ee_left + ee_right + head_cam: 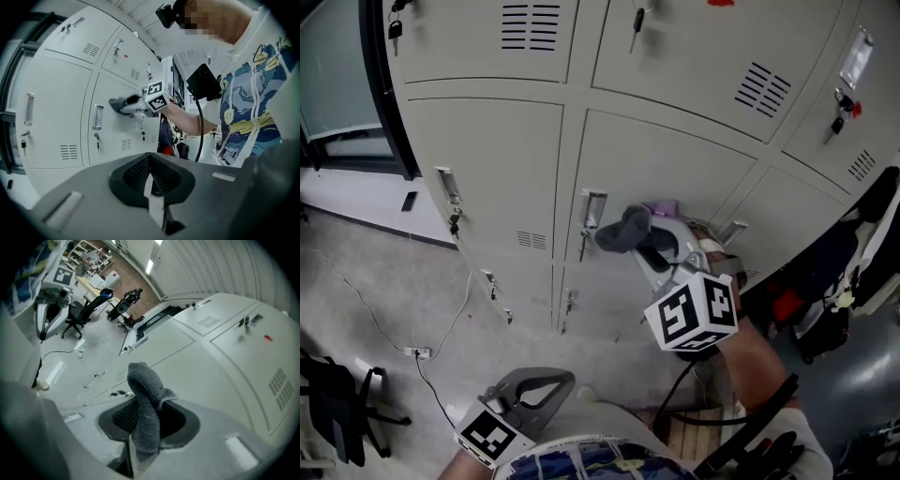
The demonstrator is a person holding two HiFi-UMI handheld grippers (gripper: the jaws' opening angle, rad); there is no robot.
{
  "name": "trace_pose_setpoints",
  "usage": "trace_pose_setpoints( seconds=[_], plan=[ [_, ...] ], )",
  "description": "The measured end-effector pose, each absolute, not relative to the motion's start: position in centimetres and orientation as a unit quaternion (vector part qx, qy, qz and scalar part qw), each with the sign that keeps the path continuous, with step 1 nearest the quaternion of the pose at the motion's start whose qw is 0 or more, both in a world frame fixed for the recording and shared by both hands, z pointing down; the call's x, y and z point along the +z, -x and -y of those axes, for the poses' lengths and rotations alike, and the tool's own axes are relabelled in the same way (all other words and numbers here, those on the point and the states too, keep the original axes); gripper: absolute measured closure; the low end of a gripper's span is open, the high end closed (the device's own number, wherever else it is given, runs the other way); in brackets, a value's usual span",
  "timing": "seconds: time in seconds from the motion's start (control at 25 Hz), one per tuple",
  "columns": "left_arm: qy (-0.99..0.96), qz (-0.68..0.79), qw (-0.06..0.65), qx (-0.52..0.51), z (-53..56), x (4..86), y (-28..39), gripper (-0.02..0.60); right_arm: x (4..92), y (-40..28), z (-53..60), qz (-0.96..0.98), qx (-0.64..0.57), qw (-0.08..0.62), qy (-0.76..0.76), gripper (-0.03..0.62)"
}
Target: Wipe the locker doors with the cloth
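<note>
Grey cloth (pixel 144 408) is clamped in the right gripper (pixel 645 240). The fingers are shut on its middle, so a bunched end sticks out front, and that loose wad is the wiping face. The person reaches it with an outstretched arm to a lower locker door (pixel 675 169). The cloth sits just right of that door's handle (pixel 592 208), either touching the panel or just beside it; no view settles contact. The gripper points roughly square at the door, which I judge lets the wad press flat rather than drag an edge.

The left gripper (pixel 151 187) hangs low by the person's waist, well apart from the lockers, fingers together with nothing between them. It looks idle and out of the way, since one hand is enough for wiping.

A key (pixel 582 248) dangles under the handle, so a sweep to the left could snag the cloth on handle or key.

Task looks under way on this one door. How clean the others are I can't tell.
</note>
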State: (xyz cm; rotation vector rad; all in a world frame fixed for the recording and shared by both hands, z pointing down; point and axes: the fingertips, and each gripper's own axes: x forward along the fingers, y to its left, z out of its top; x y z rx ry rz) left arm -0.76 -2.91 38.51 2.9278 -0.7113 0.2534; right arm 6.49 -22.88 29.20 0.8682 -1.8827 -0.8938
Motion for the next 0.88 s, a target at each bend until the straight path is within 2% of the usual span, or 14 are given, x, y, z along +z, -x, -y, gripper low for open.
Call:
trace_pose_setpoints(
  seconds=[0.2, 0.36, 0.56, 0.88],
  plan=[
    [-0.967, 0.234, 0.053, 0.082, 2.3, 38.3, 1.0, 0.578, 20.5, -5.9, 23.4, 0.717, -0.419, 0.388, -0.4, 0.48],
    [-0.967, 0.238, 0.053, 0.08, 1.9, 38.3, 1.3, 0.578, 17.1, -5.5, 24.3, 0.697, -0.45, 0.369, -0.419, 0.48],
    [-0.965, 0.245, 0.057, 0.08, 1.7, 38.5, 1.6, 0.578, 17.1, -5.0, 26.3, 0.67, -0.478, 0.38, -0.423, 0.48],
    [-0.962, 0.255, 0.064, 0.077, 1.7, 38.8, 2.1, 0.578, 21.6, -4.1, 27.4, 0.685, -0.458, 0.403, -0.398, 0.48]
  ],
)
